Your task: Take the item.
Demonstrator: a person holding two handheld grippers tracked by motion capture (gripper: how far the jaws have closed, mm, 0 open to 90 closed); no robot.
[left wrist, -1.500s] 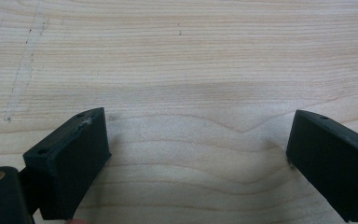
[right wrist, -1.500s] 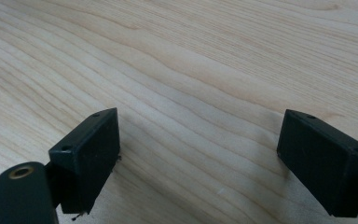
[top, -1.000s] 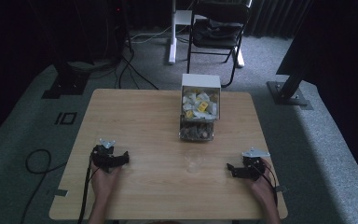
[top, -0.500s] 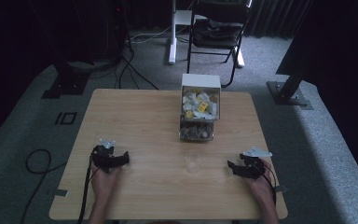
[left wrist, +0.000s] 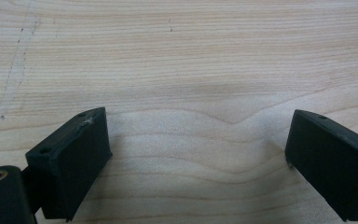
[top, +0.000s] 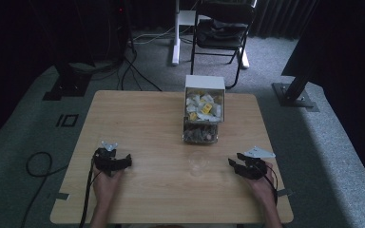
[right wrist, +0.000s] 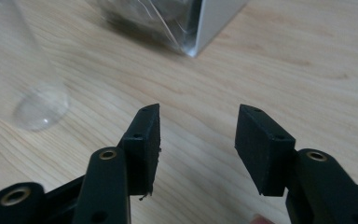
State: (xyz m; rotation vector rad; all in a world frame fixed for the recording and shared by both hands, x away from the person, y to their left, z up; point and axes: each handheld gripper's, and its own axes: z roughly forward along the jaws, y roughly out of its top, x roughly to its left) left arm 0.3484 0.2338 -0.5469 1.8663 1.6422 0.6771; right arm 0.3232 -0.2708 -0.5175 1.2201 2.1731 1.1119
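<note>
— Well, how are the tongs seen to be set?

— Both are held low over the tabletop (top: 138, 118), near its front edge. The left tongs (left wrist: 198, 154) are spread wide, with nothing but bare wood grain between the jaws. The right tongs (right wrist: 198, 140) are parted too, less widely, and nothing is gripped by them either.

— Why would they be kept so far apart from each other?

— It is judged to be a resting stance: each is parked at its own side, so that the middle is left free. From above, the left tongs (top: 111, 161) and the right tongs (top: 247, 167) are seen well apart, each backed by a hand.

— And what is being aimed at?

— A clear cup (right wrist: 39, 105) can be made out ahead and to the left of the right jaws; in the high view it is a faint glassy ring (top: 199, 164) between the two hands, nearer the right. It is taken to be the thing nearest to work, and it is not yet touched.

— What lies beyond it?

— A box (top: 203, 102) is placed past the cup, toward the far edge, at the middle. Its upper part is filled with small white and yellow packets; its lower front is clear, and what is behind it cannot be told. It is probably set there to be reached equally by either hand.
</note>
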